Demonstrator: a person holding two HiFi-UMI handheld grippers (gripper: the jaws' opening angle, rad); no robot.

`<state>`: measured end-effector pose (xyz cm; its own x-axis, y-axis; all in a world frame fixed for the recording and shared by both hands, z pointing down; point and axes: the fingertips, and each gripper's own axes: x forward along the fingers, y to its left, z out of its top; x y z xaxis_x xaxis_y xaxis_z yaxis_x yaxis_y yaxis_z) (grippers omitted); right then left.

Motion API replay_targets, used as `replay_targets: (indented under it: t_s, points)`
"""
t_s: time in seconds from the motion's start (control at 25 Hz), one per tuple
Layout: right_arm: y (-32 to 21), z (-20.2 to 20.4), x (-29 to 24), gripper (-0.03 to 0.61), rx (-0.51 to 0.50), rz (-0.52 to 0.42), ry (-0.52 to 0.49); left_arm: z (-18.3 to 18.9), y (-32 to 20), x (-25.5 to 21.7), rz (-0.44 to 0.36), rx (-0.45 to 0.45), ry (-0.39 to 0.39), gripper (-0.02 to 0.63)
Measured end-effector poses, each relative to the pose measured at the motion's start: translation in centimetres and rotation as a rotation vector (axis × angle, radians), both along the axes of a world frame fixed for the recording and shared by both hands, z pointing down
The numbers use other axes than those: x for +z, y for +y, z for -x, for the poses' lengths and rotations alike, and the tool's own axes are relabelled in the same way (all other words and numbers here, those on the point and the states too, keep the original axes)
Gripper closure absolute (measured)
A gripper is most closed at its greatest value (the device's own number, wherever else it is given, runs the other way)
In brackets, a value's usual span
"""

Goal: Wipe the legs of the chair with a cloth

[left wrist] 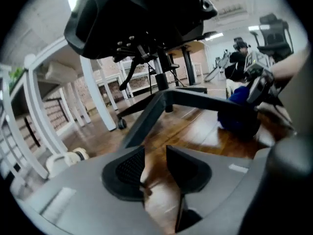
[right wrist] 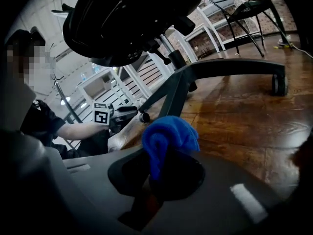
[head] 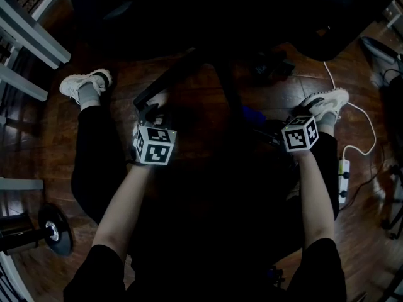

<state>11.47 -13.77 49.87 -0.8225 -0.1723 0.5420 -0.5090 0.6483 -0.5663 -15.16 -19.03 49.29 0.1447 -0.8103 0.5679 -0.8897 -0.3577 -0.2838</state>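
The black office chair's star base stands on the wooden floor; one leg [left wrist: 144, 121] runs toward my left gripper [left wrist: 155, 163], which is open with only floor showing between its jaws. In the head view that left gripper [head: 151, 113] sits beside this leg [head: 167, 80]. My right gripper [right wrist: 156, 169] is shut on a bunched blue cloth [right wrist: 168, 138], which hangs close to another leg [right wrist: 176, 97]; a further leg ends in a caster [right wrist: 279, 84]. From the left gripper view the cloth [left wrist: 237, 109] lies against a leg. The right gripper [head: 281, 123] is dim in the head view.
The person's white shoes [head: 85, 83] [head: 324, 102] flank the chair base. A white power strip [head: 343, 181] with its cable lies at right. A weight disc [head: 55, 233] lies at lower left. White table legs [left wrist: 98, 92] stand behind, and another chair [right wrist: 244, 9] beyond.
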Motion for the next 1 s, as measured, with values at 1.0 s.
replay_targets:
  t_s: [1.0]
  points:
    - [1.4, 2.1, 0.6, 0.529, 0.228, 0.158, -0.172, 6.9, -9.4, 2.7, 0.127, 0.154, -0.273, 0.460]
